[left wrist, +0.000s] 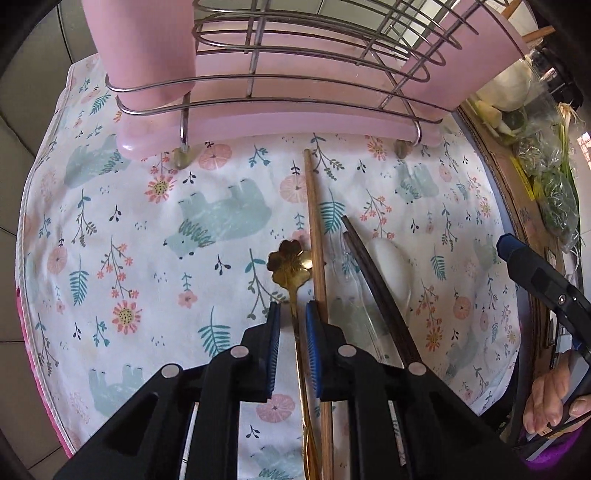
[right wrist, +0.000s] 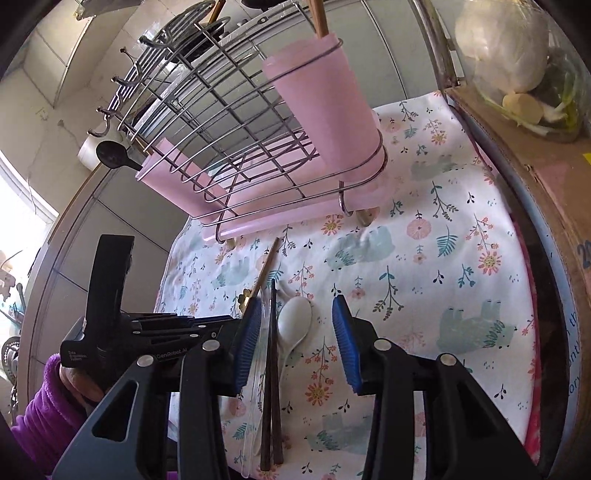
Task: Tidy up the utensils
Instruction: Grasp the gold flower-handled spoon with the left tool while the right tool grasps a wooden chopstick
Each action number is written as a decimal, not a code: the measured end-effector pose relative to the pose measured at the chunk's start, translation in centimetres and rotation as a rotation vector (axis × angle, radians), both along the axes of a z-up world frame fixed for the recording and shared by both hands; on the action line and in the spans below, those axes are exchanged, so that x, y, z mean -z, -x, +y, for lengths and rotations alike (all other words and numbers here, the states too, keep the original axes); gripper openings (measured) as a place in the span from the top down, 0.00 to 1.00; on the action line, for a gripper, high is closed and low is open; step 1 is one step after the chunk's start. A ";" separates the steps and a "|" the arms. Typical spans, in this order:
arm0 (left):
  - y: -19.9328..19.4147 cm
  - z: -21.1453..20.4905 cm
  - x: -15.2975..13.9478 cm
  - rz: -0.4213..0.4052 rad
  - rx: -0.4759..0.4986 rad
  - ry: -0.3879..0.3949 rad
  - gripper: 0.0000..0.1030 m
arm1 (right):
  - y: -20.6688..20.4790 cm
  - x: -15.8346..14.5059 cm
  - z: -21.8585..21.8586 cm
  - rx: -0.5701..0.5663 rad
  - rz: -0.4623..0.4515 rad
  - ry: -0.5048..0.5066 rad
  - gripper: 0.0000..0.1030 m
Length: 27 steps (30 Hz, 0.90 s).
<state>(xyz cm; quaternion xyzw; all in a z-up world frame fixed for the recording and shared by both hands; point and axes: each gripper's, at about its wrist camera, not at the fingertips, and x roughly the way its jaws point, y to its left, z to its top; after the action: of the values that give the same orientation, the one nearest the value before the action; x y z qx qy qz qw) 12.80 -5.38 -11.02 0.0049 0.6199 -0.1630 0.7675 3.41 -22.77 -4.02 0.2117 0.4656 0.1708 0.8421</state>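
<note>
A gold spoon [left wrist: 289, 262] with a flower-shaped end lies on the floral cloth [left wrist: 147, 229]. My left gripper [left wrist: 291, 314] straddles its handle, jaws close on both sides with a small gap. Beside it lie a light wooden chopstick [left wrist: 314, 221], dark chopsticks [left wrist: 373, 280], a clear plastic utensil [left wrist: 351, 295] and a white spoon [left wrist: 391, 262]. My right gripper [right wrist: 293, 325] is open above the dark chopsticks [right wrist: 272, 354] and white spoon [right wrist: 293, 325]. The wire rack [right wrist: 236, 122] with pink holders [right wrist: 325, 103] stands behind.
A cardboard box [right wrist: 535, 192] with bagged vegetables [right wrist: 517, 62] borders the cloth on the right. A black ladle [right wrist: 112, 155] hangs from the rack. Wooden chopsticks [right wrist: 318, 16] stand in the pink cup. Tiled wall behind.
</note>
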 end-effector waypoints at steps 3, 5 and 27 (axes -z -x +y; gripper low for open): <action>0.0 -0.7 0.1 -0.016 0.009 -0.027 0.88 | -0.1 0.2 0.3 -0.011 0.006 -0.002 0.60; -0.1 -0.9 0.2 -0.034 0.002 -0.056 0.97 | -0.1 0.4 0.5 -0.018 0.012 -0.001 0.60; 0.2 8.7 -0.2 -0.014 -0.211 -0.027 0.97 | -4.5 4.1 7.1 -0.161 0.279 -0.161 0.76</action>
<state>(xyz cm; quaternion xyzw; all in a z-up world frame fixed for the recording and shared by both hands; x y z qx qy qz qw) 12.58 3.36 -10.80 -0.0490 0.6136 -0.0731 0.7847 7.94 -15.72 -8.10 0.2621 0.5780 0.2435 0.7334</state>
